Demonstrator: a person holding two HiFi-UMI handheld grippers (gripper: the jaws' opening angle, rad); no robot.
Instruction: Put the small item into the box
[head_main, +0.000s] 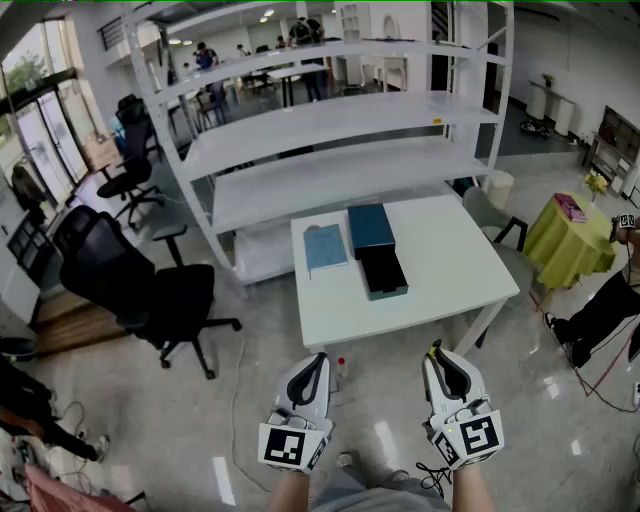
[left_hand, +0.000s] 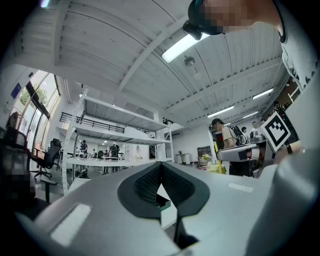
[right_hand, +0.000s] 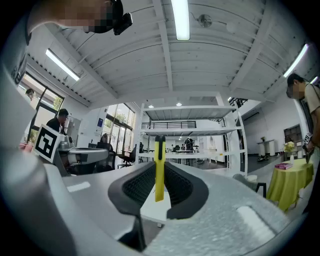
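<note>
The right tongs (right_hand: 159, 159) are clamped on the small item (right_hand: 159, 172): a thin, flat-sided yellow stick with a dark cap at its upper end. It stands upright between the ribbed black pads (right_hand: 137, 186) and pokes out above them. In the head view the right tongs (head_main: 436, 352) hang low over the glossy grey floor (head_main: 200, 420), short of the bench (head_main: 440, 270), so the item is well apart from the box.

The left tongs (left_hand: 161, 174) are closed on nothing. Their dark, textured pads (left_hand: 145, 182) meet at the tip and leave only a small triangular gap lower down. In the head view the left tongs (head_main: 318, 360) sit level with the right ones, each with a smooth white shell and a cube of black-and-white square markers.

The bench is a plain white rectangular slab on slim white legs. Three flat rectangular things lie near its far edge:

- a pale blue panel (head_main: 325, 247), thin and matte;
- a teal box (head_main: 371, 228) just beside it;
- a black box (head_main: 383, 272) with a teal edge — it touches the teal one's near end.

Behind the bench stands a white metal shelving rack (head_main: 330, 130) with broad bare shelves. A black mesh-backed office chair (head_main: 140, 290) stands on the left, and a round table draped in yellow-green cloth (head_main: 570, 245) on the right.
</note>
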